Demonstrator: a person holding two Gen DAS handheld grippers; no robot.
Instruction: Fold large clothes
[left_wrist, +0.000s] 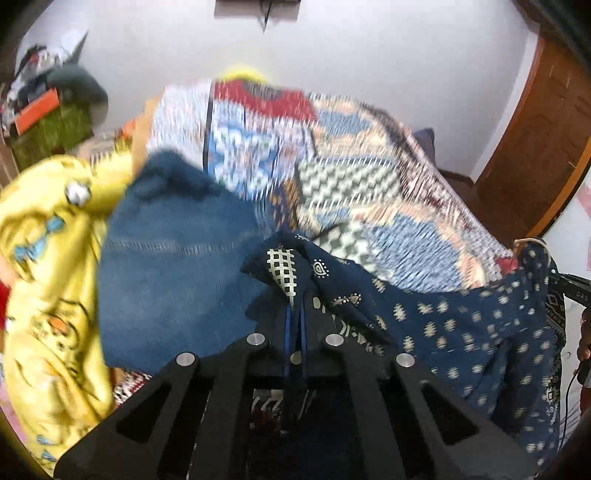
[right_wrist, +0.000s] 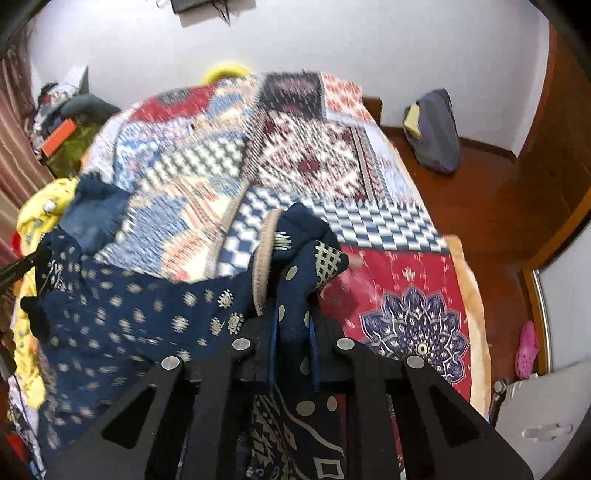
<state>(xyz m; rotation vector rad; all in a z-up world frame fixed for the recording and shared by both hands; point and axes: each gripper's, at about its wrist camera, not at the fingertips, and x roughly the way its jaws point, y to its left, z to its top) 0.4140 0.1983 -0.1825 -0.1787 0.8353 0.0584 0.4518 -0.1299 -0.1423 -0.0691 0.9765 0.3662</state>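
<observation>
A navy printed garment (left_wrist: 461, 325) with cream motifs hangs stretched between my two grippers above the bed. My left gripper (left_wrist: 295, 295) is shut on one bunched end of it. My right gripper (right_wrist: 293, 295) is shut on the other end, where a tan woven trim (right_wrist: 264, 258) shows. The same garment spreads left in the right wrist view (right_wrist: 122, 317). Both views are motion-blurred.
A patchwork bedspread (right_wrist: 314, 155) covers the bed. A blue denim piece (left_wrist: 173, 258) and a yellow printed garment (left_wrist: 48, 280) lie at the left. A wooden floor (right_wrist: 480, 206), a dark bag (right_wrist: 436, 129) and a pink shoe (right_wrist: 526, 350) are at the right.
</observation>
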